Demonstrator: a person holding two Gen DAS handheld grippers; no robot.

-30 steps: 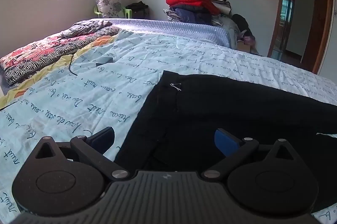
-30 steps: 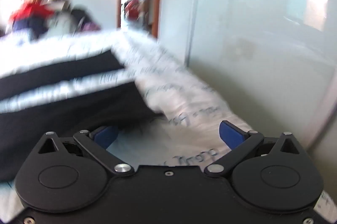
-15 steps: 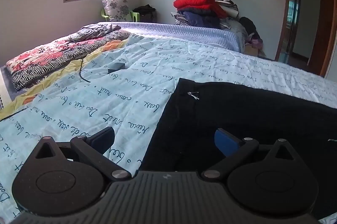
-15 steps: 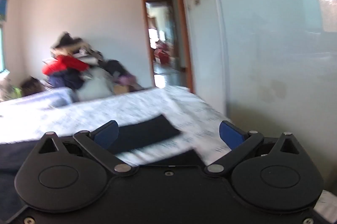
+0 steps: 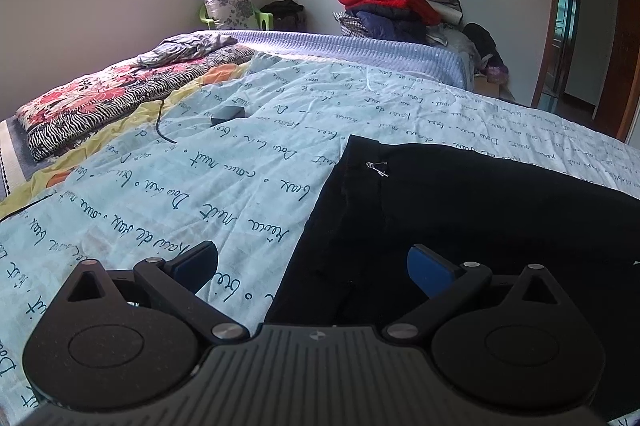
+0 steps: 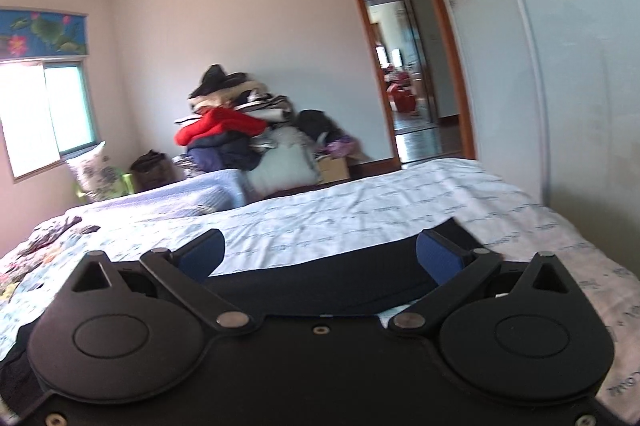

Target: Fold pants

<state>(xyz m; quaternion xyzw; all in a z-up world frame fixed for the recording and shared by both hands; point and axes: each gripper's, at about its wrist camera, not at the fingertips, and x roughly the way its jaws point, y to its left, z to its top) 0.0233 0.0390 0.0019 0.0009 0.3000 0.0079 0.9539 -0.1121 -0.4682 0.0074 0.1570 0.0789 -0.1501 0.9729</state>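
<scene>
Black pants (image 5: pixel 460 210) flat on bedsheet (image 5: pixel 200 162), lengthwise left-right, waistband left

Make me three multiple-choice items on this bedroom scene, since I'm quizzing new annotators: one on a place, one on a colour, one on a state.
1. Where do the pants lie?
A. On the lettered bedsheet
B. On the green chair
C. On the clothes pile

2. What colour are the pants?
A. Red
B. Black
C. Pale blue

3. How does the left claw stand?
A. Shut on the pants
B. Shut on the sheet
C. Open, gripping nothing

Answers:
1 A: the pants are spread flat on the sheet with handwriting print.
2 B: the fabric is plain black against the pale sheet.
3 C: both blue pads stand wide apart above the waist edge.
</scene>
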